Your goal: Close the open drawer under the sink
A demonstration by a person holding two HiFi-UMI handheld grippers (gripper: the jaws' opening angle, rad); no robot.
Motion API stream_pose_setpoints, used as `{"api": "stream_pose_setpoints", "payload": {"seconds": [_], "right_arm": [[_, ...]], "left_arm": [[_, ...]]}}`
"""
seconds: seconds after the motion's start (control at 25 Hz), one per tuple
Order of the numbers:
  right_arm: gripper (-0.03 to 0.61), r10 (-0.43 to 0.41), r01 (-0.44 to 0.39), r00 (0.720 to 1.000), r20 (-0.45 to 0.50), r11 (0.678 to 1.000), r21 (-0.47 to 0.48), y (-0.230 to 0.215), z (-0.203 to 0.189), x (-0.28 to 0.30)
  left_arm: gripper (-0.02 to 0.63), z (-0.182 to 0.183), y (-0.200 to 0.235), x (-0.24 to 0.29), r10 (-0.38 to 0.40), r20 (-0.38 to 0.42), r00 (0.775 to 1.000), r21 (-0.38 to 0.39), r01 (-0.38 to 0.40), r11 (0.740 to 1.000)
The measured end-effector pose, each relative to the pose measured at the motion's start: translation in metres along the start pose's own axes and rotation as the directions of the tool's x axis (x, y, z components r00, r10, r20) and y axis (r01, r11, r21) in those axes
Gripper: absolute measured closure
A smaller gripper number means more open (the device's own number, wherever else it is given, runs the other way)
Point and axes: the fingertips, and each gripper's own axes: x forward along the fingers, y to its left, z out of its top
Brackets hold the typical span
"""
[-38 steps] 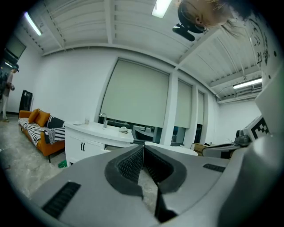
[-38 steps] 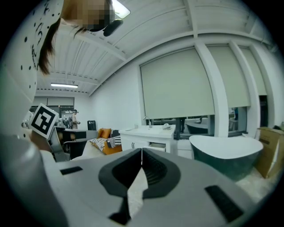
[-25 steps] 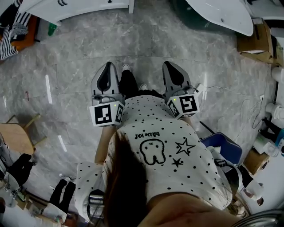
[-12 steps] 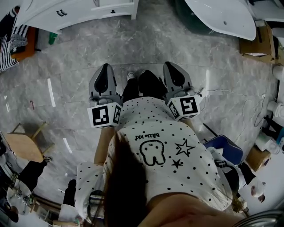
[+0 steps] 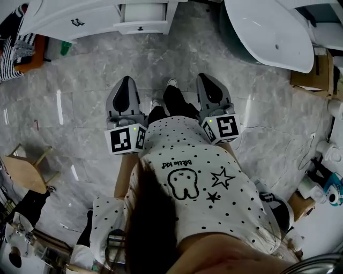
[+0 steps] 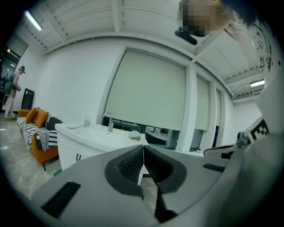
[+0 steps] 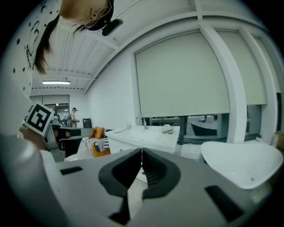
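The white sink cabinet (image 5: 80, 18) stands at the top of the head view, and its drawer (image 5: 143, 16) with a small black knob juts out open over the floor. The left gripper view shows this cabinet (image 6: 84, 144) with a faucet (image 6: 108, 122) on top. Both grippers are held out level in front of the person, well short of the drawer. My left gripper (image 5: 124, 88) is shut with nothing between its pads, as its own view (image 6: 143, 148) shows. The right gripper (image 5: 210, 85) is also shut and empty (image 7: 142, 153). A shoe (image 5: 171, 84) steps between them.
A white bathtub (image 5: 273, 32) lies at the upper right. An orange sofa with a striped cloth (image 5: 21, 48) sits left of the cabinet. A wooden stool (image 5: 24, 171) stands at the left, cardboard boxes (image 5: 311, 69) and clutter along the right wall. Grey marble floor (image 5: 80, 107) lies between.
The person has walked forward: the cabinet and its open drawer have slid further into view at the top. Both grippers stay shut, held ahead as before.
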Motion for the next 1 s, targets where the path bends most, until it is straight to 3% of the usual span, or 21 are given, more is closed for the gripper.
{"api": "stream_pose_setpoints", "payload": {"seconds": [0.52,1.0], "right_arm": [[0.565,0.018,-0.018,0.999,-0.039,1.0,0.003,-0.081,0.016,0.085],[0.565,-0.064,0.065,0.997,-0.049,0.998,0.018,-0.103,0.059,0.202]], "left_arm": [[0.604,0.015,0.007,0.111,0.056,0.019,0.998,-0.018,-0.056,0.998],[0.604,0.044,0.089,0.22,0.035,-0.027,0.999,0.017,-0.035,0.999]]}}
